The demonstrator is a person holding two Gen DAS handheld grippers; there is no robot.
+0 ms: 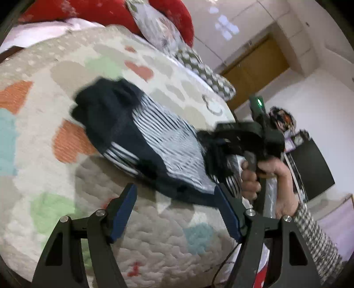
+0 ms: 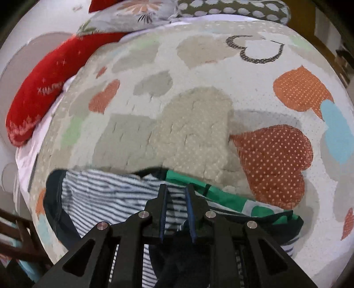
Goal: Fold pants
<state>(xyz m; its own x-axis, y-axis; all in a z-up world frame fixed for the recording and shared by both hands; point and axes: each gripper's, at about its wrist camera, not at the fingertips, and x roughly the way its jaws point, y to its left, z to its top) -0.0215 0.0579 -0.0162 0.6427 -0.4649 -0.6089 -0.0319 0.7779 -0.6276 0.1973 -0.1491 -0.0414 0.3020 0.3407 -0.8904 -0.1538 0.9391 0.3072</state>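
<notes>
Navy pants with white-striped panels (image 1: 141, 133) lie bunched on a quilt with a heart pattern (image 1: 44, 124). My left gripper (image 1: 174, 188) hovers open at their near edge; nothing is pinched between its blue pads (image 1: 124, 210). At the right end of the pants a hand (image 1: 265, 175) holds my right gripper (image 1: 221, 141), which is clamped on the cloth. In the right wrist view the right gripper (image 2: 177, 190) has its jaws close together with striped and dark pants (image 2: 106, 199) fabric between them. A green-and-white piece of cloth (image 2: 223, 197) shows just beyond its fingers.
A red pillow (image 2: 39, 93), a floral pillow (image 2: 132, 13) and a dotted pillow (image 1: 205, 71) lie along the far side of the bed. The quilt's right edge drops off near a wooden door (image 1: 254, 68) and a black box (image 1: 314, 168). A dark wooden frame (image 2: 20, 241) stands lower left.
</notes>
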